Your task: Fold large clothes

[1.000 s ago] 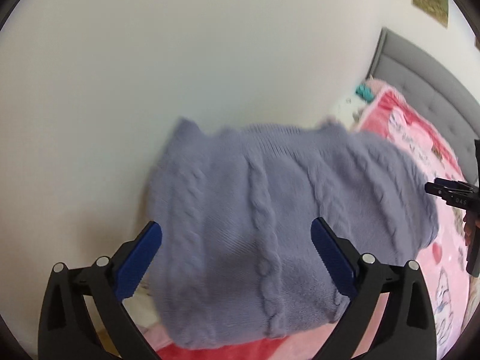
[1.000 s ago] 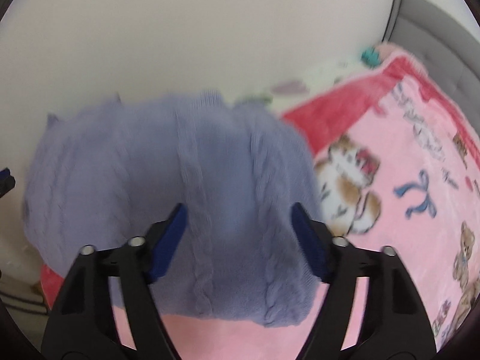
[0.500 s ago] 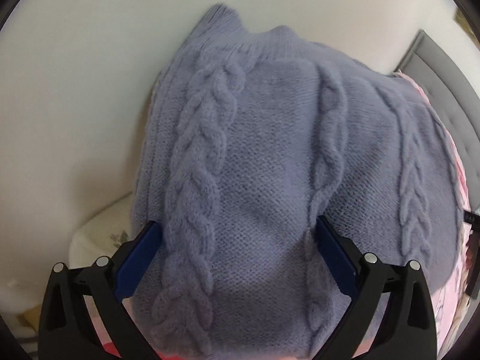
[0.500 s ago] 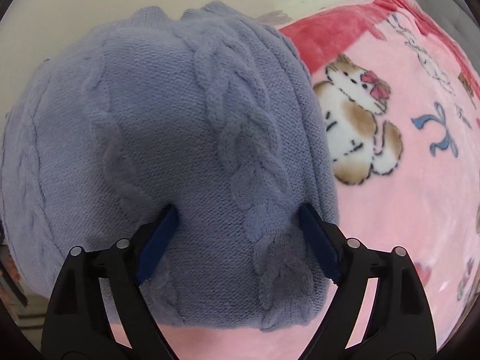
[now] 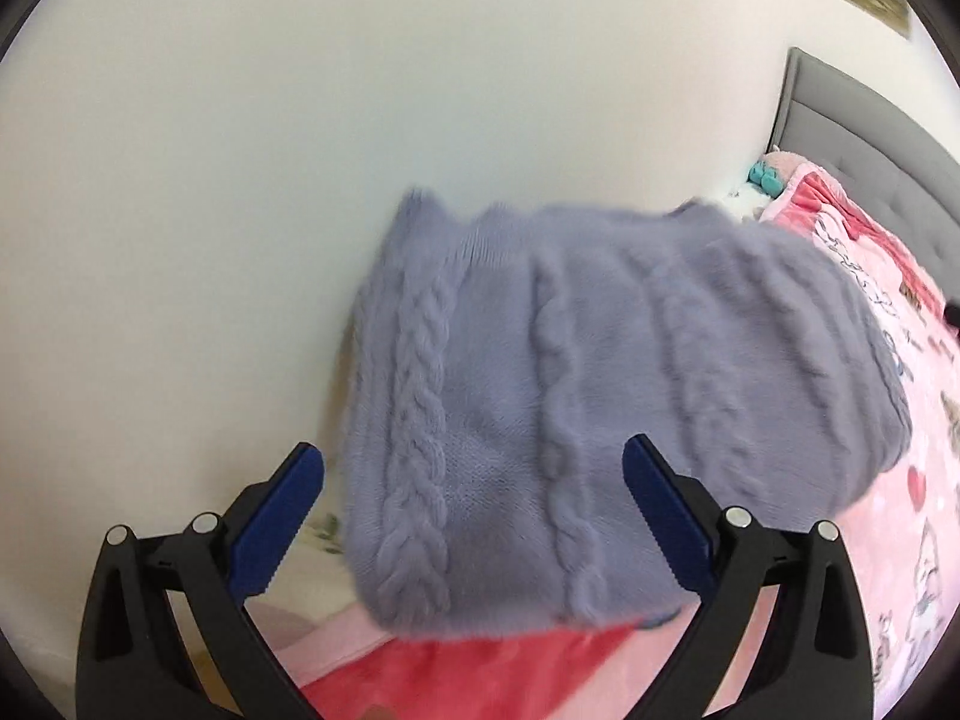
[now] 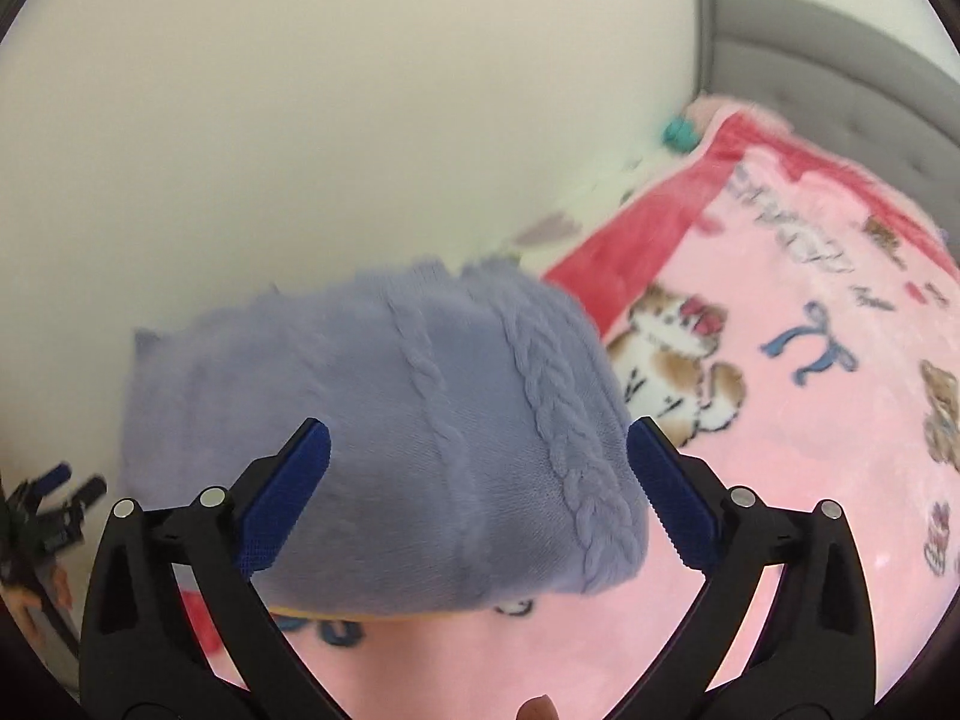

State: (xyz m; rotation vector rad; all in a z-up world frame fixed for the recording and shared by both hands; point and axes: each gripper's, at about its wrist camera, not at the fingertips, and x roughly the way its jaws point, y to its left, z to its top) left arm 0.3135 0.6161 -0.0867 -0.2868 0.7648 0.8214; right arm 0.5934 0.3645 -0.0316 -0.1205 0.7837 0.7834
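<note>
Sweater [image 5: 600, 384] fills the middle of both my wrist views: a lavender cable-knit, folded into a thick bundle and lying on the pink blanket [image 6: 780, 468] that covers the bed. From my left tool [image 5: 474, 480] I see its jaws spread wide, the blue pads [image 5: 276, 516] standing either side of the bundle's near edge with nothing pinched between them. Whether the pads touch the knit I cannot tell; the picture is a little blurred. My right tool [image 6: 480, 480] is just as wide, its blue pads [image 6: 672, 498] flanking the near right part of the sweater [image 6: 384, 456], one cable braid running down between them, and it grips nothing. The bundle sits near the wall-side edge of the blanket, with the white wall [image 5: 300, 150] behind it. A cartoon cat print [image 6: 678, 360] lies just right of the sweater, and the grey headboard [image 6: 810, 54] stands well apart at far right. At the left edge of the right view, my left tool [image 6: 54, 510] shows small and dark.
</note>
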